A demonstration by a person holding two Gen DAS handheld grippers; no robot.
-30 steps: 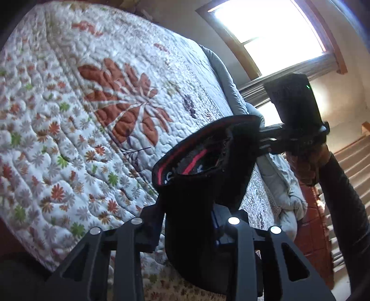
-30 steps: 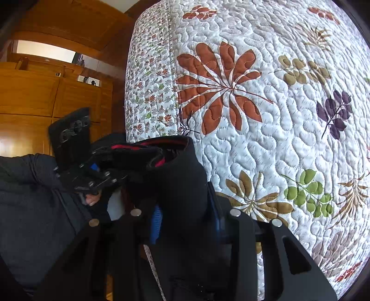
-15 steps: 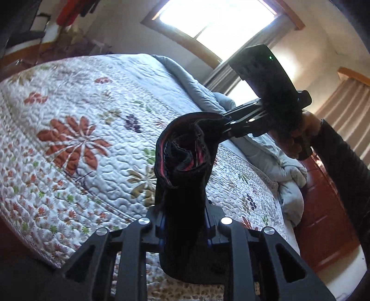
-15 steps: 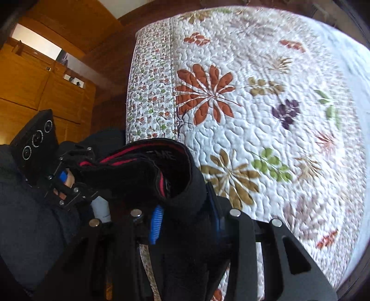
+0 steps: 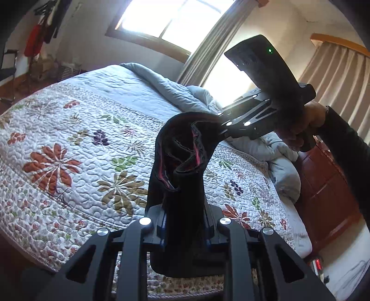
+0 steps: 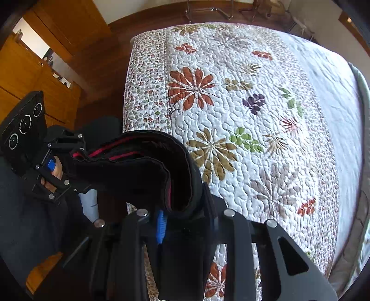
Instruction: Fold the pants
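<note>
Black pants (image 5: 182, 162) with a red-trimmed waistband hang in the air above the flowered quilt (image 5: 69, 139). My left gripper (image 5: 185, 222) is shut on one side of the waistband, the cloth filling the gap between its fingers. My right gripper (image 5: 219, 129), held by a hand, pinches the far side, up and to the right. In the right wrist view, the right gripper (image 6: 187, 220) has its jaws closing on the bunched pants (image 6: 138, 171), which press against both pads. The left gripper (image 6: 74, 171) holds the other end at the left. The legs are hidden below.
A quilted bed (image 6: 254, 115) lies beneath the pants. A rumpled grey duvet (image 5: 277, 157) sits at its far end under a bright window (image 5: 161, 20). A reddish dresser (image 5: 328, 185) stands on the right, wooden cabinets (image 6: 27, 69) and dark floor (image 6: 99, 69) on the left.
Both grippers have risen with the pants between them, so the bed now sits farther below. The left view has rolled toward level. The waistband stays stretched between the two grippers.
</note>
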